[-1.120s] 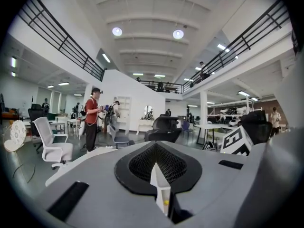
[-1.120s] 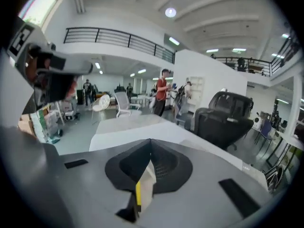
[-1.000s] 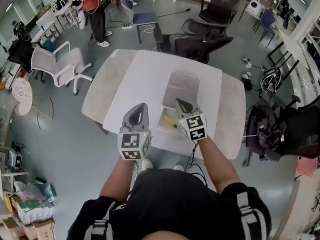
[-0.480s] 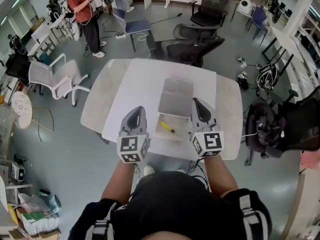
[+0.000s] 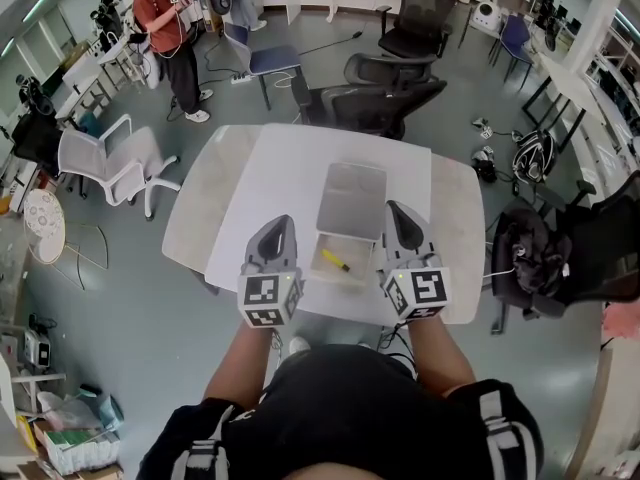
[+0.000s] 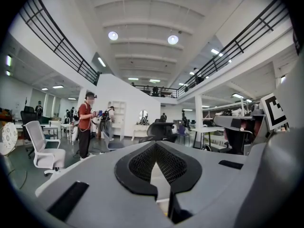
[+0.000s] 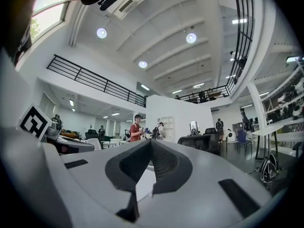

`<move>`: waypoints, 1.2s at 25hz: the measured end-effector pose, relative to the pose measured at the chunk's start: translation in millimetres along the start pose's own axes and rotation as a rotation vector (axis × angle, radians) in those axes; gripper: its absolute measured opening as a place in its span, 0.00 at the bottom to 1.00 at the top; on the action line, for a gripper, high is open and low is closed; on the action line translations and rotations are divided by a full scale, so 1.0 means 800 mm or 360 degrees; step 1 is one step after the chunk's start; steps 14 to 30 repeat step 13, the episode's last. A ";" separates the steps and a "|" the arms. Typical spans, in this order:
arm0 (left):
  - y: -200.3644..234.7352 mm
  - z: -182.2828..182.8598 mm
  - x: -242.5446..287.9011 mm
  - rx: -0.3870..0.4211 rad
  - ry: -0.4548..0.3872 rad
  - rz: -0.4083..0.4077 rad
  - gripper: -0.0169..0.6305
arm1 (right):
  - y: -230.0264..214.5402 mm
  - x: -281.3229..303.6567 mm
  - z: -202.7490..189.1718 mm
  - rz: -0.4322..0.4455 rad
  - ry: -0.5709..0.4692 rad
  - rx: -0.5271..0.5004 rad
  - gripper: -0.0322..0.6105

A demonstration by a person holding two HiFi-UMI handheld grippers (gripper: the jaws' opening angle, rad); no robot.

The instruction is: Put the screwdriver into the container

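Floor [image 5: 130,298] was grey and took up most of the head view. The white tabletop [image 5: 270,163] sat in the middle, with black office chairs [image 5: 385,93] at its far side, a white chair [image 5: 105,158] off to the left and a dark bag [image 5: 525,253] on the right. A person in a red top [image 5: 160,18] stood far off, top left.

The container [image 5: 340,281] lay on the tabletop near the close edge, open. Its flat grey lid [image 5: 352,193] was spread out on the far side, touching it.

I had the left tool [image 5: 283,224] just left of the container and the right tool [image 5: 393,211] just right of it, both above the tabletop and neither touching the box. In the left gripper view the left tool [image 6: 154,144] had its tips pressed together with nothing between them. The right tool [image 7: 151,140] was the same, tips together and empty.

The screwdriver [image 5: 335,260] was inside the container, lying flat on its bottom. It was yellow, with its long axis diagonal from far-left to near-right. The near-right end looked darker, but it was too small to tell which end was the tip.
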State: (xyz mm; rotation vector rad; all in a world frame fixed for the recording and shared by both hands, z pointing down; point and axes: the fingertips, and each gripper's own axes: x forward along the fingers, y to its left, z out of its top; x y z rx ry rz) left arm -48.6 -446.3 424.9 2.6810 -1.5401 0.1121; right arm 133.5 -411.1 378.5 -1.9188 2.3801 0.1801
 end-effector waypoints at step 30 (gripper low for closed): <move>-0.002 -0.002 0.009 0.0005 -0.0005 0.0004 0.04 | -0.001 0.008 -0.019 -0.0002 0.0046 -0.0007 0.07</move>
